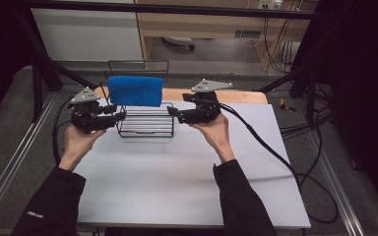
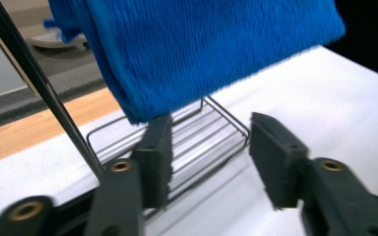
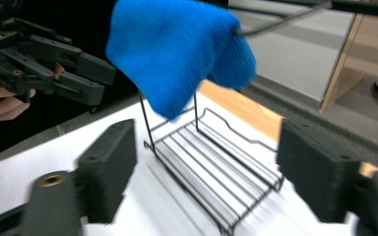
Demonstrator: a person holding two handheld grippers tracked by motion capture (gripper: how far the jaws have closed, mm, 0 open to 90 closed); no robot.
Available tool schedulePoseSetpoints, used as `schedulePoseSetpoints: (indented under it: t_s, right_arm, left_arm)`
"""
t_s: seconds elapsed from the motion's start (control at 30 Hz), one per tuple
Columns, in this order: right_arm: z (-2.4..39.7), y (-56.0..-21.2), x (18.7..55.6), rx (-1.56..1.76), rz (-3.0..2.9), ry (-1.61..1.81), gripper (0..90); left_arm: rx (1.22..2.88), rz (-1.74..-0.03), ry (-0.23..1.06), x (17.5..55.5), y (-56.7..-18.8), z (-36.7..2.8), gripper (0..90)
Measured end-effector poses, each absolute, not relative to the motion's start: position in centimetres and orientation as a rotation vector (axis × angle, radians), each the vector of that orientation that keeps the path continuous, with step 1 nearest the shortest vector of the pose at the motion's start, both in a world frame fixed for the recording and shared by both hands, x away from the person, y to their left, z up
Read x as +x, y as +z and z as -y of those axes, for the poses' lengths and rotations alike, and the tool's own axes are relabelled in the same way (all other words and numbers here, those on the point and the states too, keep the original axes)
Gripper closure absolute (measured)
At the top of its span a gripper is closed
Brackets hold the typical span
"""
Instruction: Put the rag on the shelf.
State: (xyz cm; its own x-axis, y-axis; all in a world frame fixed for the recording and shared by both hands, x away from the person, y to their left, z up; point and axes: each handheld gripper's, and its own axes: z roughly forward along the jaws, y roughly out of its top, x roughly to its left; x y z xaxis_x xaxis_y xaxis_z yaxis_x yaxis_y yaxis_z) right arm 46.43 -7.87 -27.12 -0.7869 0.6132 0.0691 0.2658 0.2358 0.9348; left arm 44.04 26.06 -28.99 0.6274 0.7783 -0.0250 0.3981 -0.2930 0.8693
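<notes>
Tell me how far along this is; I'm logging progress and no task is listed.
Looks done: the blue cloth hangs draped over the wire rack's top bar. In hand: nothing; the left tool and right tool are open on either side of the rack, jaws apart and off the cloth. Left: probably only pulling the hands back, though that is a guess.

Bright blue, finely ribbed cloth [image 1: 135, 90] over a black wire rack [image 1: 146, 123]. White table [image 1: 187, 172] with a pale wood strip [image 1: 236, 96] at the far edge. Black grippers, left [image 1: 120, 116] and right [image 1: 172, 115], each topped by a grey plate; black sleeves [image 1: 54, 206].
</notes>
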Motion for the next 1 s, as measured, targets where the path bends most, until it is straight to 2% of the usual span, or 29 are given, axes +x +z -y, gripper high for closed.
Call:
schedulePoseSetpoints:
  t_s: [0.17,0.57,1.0]
  right_arm:
    - [10.0,-27.7,46.1,0.868,-2.217,1.541,8.4]
    - [14.9,-30.5,44.2,0.962,-2.185,1.511,2.0]
    - [19.5,-35.5,41.4,1.029,-2.189,1.491,1.0]
  left_arm:
    - [1.933,-0.939,0.517,43.2,-29.9,-26.1,35.0]
    - [1.955,-0.965,0.462,41.2,-33.7,-26.3,12.0]
    - [1.963,-0.963,0.418,38.7,-38.4,-27.3,10.5]
